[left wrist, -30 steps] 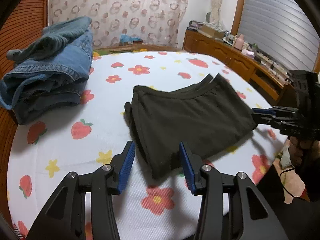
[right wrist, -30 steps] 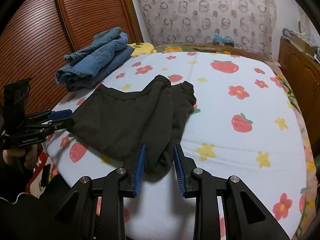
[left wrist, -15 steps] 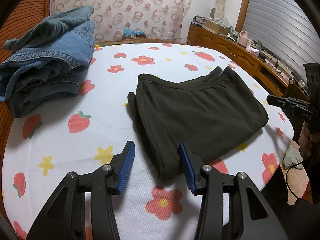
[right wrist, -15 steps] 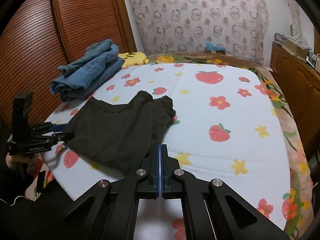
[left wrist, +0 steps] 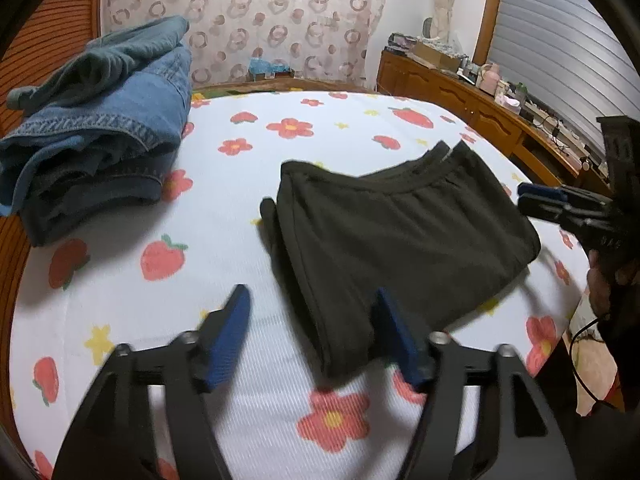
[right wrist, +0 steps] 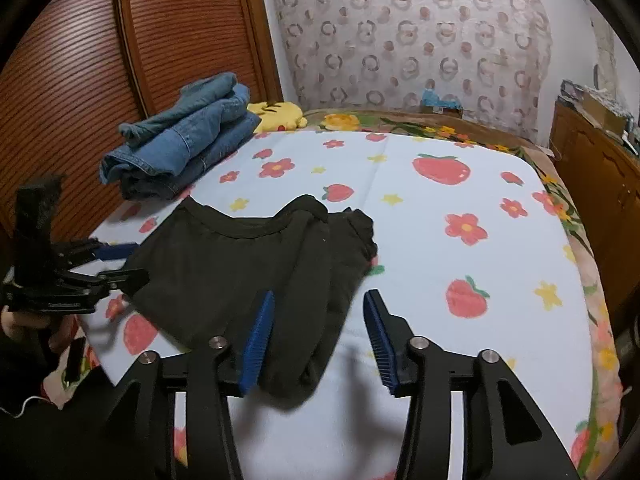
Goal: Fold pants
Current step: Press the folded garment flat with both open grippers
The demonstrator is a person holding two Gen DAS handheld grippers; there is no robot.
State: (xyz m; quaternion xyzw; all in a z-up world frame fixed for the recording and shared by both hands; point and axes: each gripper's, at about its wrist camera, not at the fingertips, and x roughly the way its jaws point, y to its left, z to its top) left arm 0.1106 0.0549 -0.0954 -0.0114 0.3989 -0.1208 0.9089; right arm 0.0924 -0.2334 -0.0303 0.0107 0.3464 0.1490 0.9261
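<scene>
**Both grippers open over folded dark pants**

Left gripper (left wrist: 312, 328): blue ribbed pads spread wide, nothing held. Its tips straddle the near corner of the pants (left wrist: 400, 236); contact can't be confirmed, frame is motion-blurred. Right gripper (right wrist: 318, 334): pads also wide apart, empty, framing the near end of the pants (right wrist: 248, 276) on that side. Seen from the left wrist, the right gripper's tips sit just beside the pants' right edge, apparently apart from it.

Pants: dark olive-black soft knit, folded into a rough rectangle, curved waistband seam on the far side, a small bunched flap sticking out one side. They lie near the front edge of the bed sheet (right wrist: 440, 240), white ribbed fabric printed with strawberries and flowers.

Stack of blue jeans (left wrist: 100, 128), stiff denim with visible stitching, far left, well apart from the pants. Wide bare sheet beyond and right of the pants. Wooden slatted doors (right wrist: 80, 80) and wooden cabinet (left wrist: 460, 96) border the bed.
</scene>
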